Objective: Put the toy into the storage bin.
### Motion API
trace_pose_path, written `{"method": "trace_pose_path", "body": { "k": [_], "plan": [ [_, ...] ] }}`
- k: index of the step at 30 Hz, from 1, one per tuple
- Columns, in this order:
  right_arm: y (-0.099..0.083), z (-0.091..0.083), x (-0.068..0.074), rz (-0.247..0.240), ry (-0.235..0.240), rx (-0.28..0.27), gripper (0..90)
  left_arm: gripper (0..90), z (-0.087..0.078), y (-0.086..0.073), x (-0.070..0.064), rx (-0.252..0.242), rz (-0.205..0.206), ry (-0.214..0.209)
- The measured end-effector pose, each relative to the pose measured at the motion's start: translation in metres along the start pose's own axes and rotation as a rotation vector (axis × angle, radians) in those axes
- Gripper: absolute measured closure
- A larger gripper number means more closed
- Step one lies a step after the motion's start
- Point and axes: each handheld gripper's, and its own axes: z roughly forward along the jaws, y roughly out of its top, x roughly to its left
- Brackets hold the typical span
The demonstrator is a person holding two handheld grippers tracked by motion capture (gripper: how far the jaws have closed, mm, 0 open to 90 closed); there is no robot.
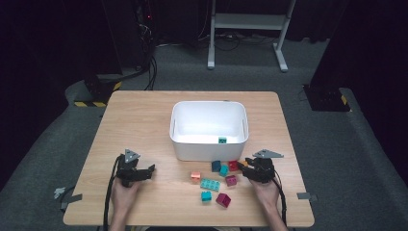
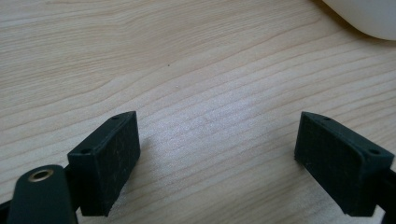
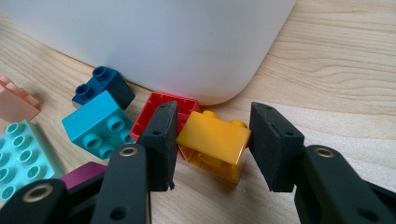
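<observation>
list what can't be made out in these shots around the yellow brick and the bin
- Yellow brick, right gripper view: whether the right tongs truly clamp it; a pad touches each side, grip unclear.
- The same brick, high view: a speck behind the tongs.
- Red brick, right gripper view: half hidden by a pad and the yellow brick.
- Bin, left gripper view: cut off by the top edge.
- Teal brick in the bin, high view: too small for studs.

One white bin point(image 1: 209, 130) stands ahead of both grippers, with one teal brick point(image 1: 222, 140) inside it. Nine loose bricks lie on the table point(image 1: 144, 115): one yellow brick point(image 3: 212, 144) between the right gripper's point(image 3: 212, 147) jaws, eight more just to its left. Two grippers; the left gripper point(image 2: 217, 158) has none between its jaws.
</observation>
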Motion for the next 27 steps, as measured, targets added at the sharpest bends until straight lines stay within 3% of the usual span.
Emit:
{"method": "trace_pose_path", "body": {
  "k": [13,27],
  "plan": [
    [0.003,-0.007,0.0,-0.008,-0.006,-0.017,53.8,14.2,0.0,0.0,0.0,0.0,0.0,0.0],
    [0.02,-0.039,0.002,-0.042,0.016,-0.05,54.0,14.2,0.0,0.0,0.0,0.0,0.0,0.0]
  ]
}}
